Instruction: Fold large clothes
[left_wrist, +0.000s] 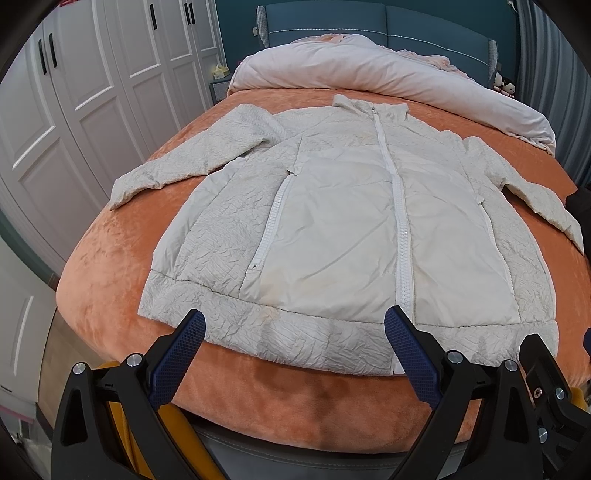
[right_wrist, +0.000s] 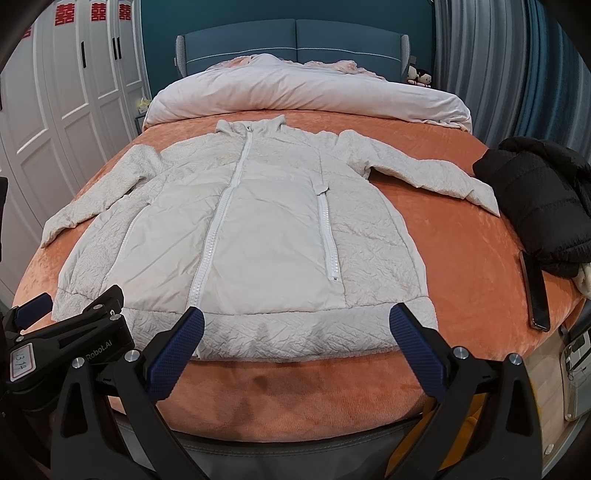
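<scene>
A cream white zip-up jacket (left_wrist: 332, 221) (right_wrist: 251, 229) lies flat and face up on the orange bedspread (left_wrist: 122, 266) (right_wrist: 461, 236), zipped, both sleeves spread outward, collar toward the headboard. My left gripper (left_wrist: 295, 325) hovers open over the hem near the foot of the bed, left of the centre zipper's lower end, holding nothing. My right gripper (right_wrist: 297, 325) is open too, over the hem to the right of the zipper, empty. In the right wrist view the left gripper's body shows at the lower left.
A pale pink duvet (left_wrist: 369, 70) (right_wrist: 303, 92) is bunched at the head of the bed. A black jacket (right_wrist: 543, 199) and a dark phone (right_wrist: 535, 291) lie on the bed's right side. White wardrobe doors (left_wrist: 81, 92) line the left; curtains (right_wrist: 517, 66) hang at right.
</scene>
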